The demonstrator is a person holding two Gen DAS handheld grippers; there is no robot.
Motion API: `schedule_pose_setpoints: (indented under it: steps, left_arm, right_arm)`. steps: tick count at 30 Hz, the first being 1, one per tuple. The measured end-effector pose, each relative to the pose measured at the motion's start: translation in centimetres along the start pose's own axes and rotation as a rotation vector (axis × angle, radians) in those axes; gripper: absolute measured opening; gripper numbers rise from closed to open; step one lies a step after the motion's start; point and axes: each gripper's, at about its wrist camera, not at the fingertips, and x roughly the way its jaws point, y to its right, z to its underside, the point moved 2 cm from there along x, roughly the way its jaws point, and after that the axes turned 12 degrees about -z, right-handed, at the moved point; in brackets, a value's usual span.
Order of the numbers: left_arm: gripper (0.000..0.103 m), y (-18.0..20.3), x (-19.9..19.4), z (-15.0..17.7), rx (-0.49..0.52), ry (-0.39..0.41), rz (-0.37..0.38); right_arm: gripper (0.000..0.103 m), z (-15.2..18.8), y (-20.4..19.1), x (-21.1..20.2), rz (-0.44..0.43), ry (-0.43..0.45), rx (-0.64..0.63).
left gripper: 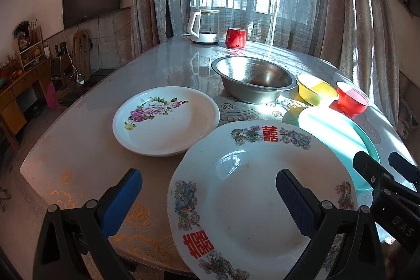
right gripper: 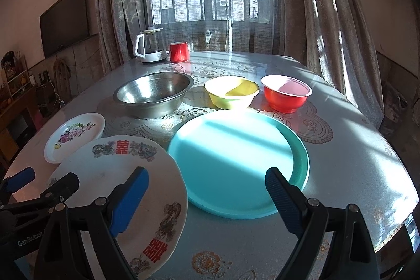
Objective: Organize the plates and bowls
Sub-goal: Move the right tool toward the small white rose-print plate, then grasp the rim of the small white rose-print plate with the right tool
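Sorting not yet begun: we find every dish lying separate on the worktop (right gripper: 354, 148).
Nearest, left hand-held gripper (left gripper: 208, 196) and right hand-held gripper (right gripper: 207, 198) hover open, empty; then dragon plate (left gripper: 249, 196), teal plate (right gripper: 236, 162), floral plate (left gripper: 165, 120); beyond, steel bowl (right gripper: 153, 93), yellow bowl (right gripper: 231, 93), red bowl (right gripper: 286, 95) unstacked.

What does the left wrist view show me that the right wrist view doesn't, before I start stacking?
Only the left wrist view: the left claw, open, straddling the near-left rim of the dragon plate, and that plate's whole well.

Only the right wrist view: the right claw, open, over the teal plate, whose full rim shows, plus the bare table to its right.

Both: flower plate, steel basin, yellow bowl, red bowl, kettle, red mug.
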Motion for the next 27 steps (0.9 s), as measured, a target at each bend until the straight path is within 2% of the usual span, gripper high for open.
schedule_pose_setpoints:
  steps: [12,18,22,25,27]
  left_arm:
    - [0.103,-0.9,0.6,-0.2,-0.03,-0.015,0.025]
    - [0.103,-2.6,1.8,-0.6,-0.082,-0.071,0.127]
    - [0.103,-5.3,3.4,-1.6,-0.147,-0.147,0.183]
    - [0.102,-8.7,4.4,-2.4,-0.227,-0.139,0.149]
    - [0.102,-10.9,5.0,-3.0,-0.276,-0.136,0.129]
  right_arm:
    - [0.09,-0.9,-0.6,0.6,-0.047,-0.012,-0.016]
    - [0.083,-1.9,-1.4,1.8,-0.134,-0.058,-0.021]
    - [0.064,-3.0,-2.3,3.1,-0.25,-0.12,0.008]
    - [0.052,-4.2,-3.1,4.7,-0.338,-0.168,0.046]
    - [0.049,-5.1,-3.9,5.6,-0.377,-0.183,0.043]
